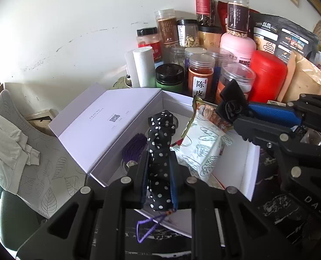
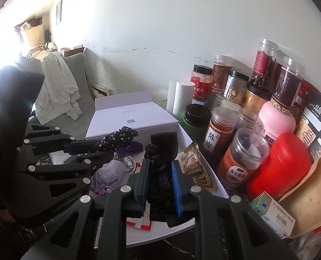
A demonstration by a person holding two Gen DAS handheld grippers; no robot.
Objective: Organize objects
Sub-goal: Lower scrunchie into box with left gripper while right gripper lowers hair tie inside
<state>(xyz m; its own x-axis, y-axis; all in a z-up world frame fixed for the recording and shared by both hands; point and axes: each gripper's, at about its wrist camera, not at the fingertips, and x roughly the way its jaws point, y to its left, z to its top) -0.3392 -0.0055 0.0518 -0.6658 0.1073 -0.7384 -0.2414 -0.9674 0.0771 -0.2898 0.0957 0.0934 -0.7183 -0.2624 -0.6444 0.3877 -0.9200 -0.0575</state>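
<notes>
A white box point(image 1: 249, 173) with its lid point(image 1: 104, 125) open stands on the dark table. My left gripper point(image 1: 159, 162) is shut on a black polka-dot fabric piece point(image 1: 160, 151) above the box; it also shows in the right wrist view point(image 2: 119, 139). My right gripper point(image 2: 160, 169) is shut on a black ribbon bow point(image 2: 162, 151), also over the box, seen from the left wrist view point(image 1: 233, 104). Inside the box lie a white patterned packet point(image 1: 203, 149), a purple tassel point(image 1: 134, 147), a lilac pouch point(image 2: 110, 173) and a snack packet point(image 2: 195, 166).
Many jars and bottles crowd behind and right of the box, among them a red canister point(image 2: 283, 162), a pink bottle point(image 2: 277, 121) and an orange-labelled jar point(image 1: 200, 78). Paper bags point(image 2: 312, 195) and a medicine box point(image 2: 273, 214) lie at right. A chair with clothes point(image 2: 58, 91) stands left.
</notes>
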